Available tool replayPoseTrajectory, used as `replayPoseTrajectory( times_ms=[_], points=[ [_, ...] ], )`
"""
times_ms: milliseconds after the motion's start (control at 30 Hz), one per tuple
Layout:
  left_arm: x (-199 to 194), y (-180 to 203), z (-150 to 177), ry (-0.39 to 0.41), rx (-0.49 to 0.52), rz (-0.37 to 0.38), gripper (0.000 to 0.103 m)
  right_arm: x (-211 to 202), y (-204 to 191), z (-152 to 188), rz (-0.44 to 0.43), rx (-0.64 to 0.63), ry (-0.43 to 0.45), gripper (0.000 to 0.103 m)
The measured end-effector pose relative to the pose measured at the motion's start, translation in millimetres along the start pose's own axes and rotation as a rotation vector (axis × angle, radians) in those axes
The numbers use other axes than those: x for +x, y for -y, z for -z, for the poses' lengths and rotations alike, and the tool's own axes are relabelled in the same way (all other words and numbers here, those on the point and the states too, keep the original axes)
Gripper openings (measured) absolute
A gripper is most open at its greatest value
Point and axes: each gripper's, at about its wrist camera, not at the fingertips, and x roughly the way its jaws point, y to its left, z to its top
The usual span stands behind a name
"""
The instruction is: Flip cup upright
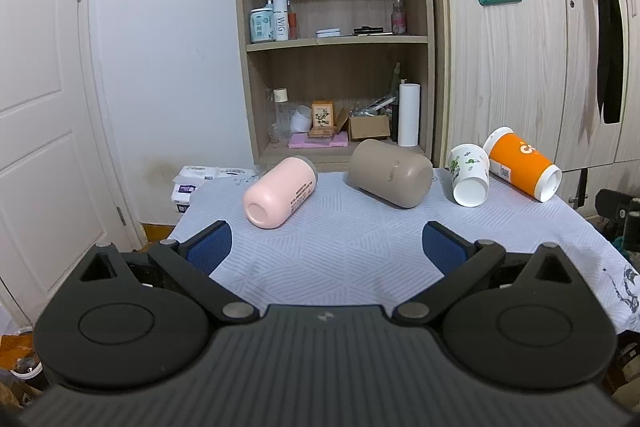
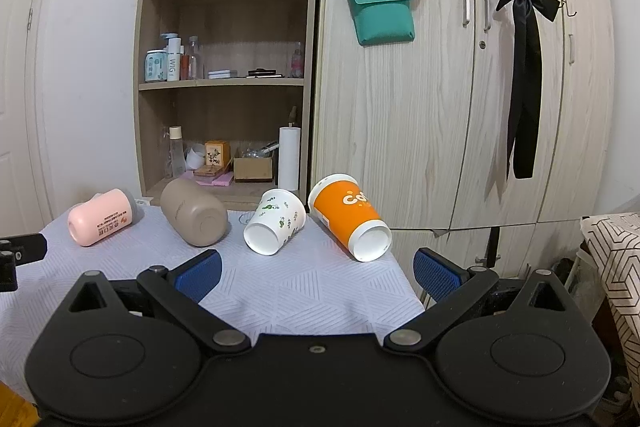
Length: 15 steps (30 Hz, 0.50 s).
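Several cups lie on their sides in a row on a table with a pale blue cloth. From left: a pink cup, a taupe cup, a white cup with green print and an orange cup. My left gripper is open and empty, hovering over the near part of the cloth, short of the pink and taupe cups. My right gripper is open and empty, near the table's right edge, short of the white and orange cups.
A wooden shelf unit with bottles and boxes stands behind the table, with a wardrobe to its right and a white door at left. Tissue packs lie beyond the table's far left corner. The cloth's right edge drops off under my right gripper.
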Motion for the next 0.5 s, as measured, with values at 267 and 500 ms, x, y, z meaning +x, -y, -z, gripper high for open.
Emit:
replayPoseTrajectory(
  times_ms=[267, 500],
  points=[
    [1.4, -2.9, 3.2, 0.004, 0.021, -0.041, 0.103, 0.9, -0.6, 2.0, 0.018, -0.018, -0.017, 0.103],
    [1.2, -1.1, 4.4, 0.007, 0.021, -0.031, 0.103, 0.4, 0.6, 1.1, 0.037, -0.010, -0.018, 0.103]
  ],
)
